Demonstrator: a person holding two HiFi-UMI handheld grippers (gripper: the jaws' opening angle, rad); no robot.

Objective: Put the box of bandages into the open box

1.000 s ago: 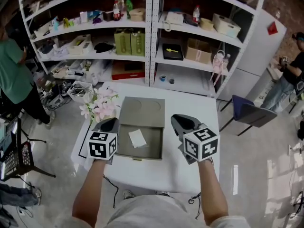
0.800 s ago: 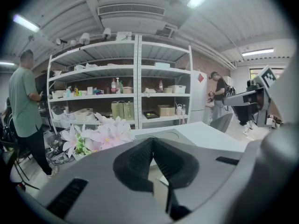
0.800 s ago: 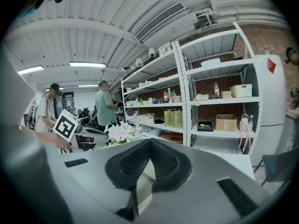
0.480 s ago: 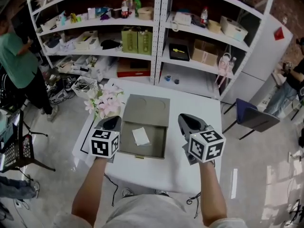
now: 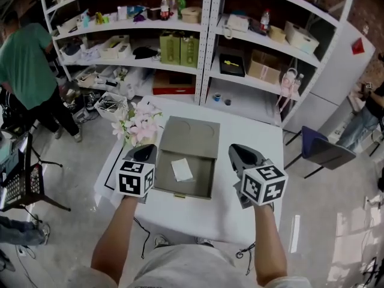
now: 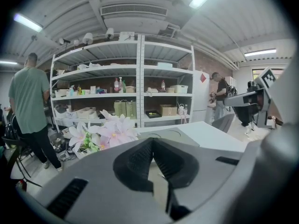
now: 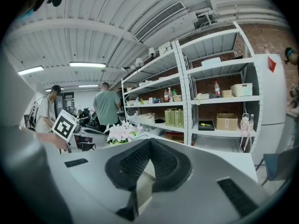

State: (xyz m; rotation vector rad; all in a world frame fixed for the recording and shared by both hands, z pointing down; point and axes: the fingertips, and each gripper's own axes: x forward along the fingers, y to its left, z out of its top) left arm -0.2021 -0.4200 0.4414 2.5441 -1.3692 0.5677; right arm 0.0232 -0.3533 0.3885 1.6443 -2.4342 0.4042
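An open grey box lies on the white table, its lid folded flat behind it. Inside the box, near its middle, rests a small white box of bandages. My left gripper hovers at the box's left side and is shut, with nothing between its jaws. At the box's right side my right gripper is also shut and empty. The left gripper view shows the shut tips with the lid beyond them. In the right gripper view the tips meet likewise.
Pink flowers sit at the table's far left corner. White shelves full of goods stand behind the table. A person in a green shirt stands at the left, and a blue chair at the right.
Both grippers keep their places beside the box. The head view has drifted a little, and the person in green shows further in at the left.
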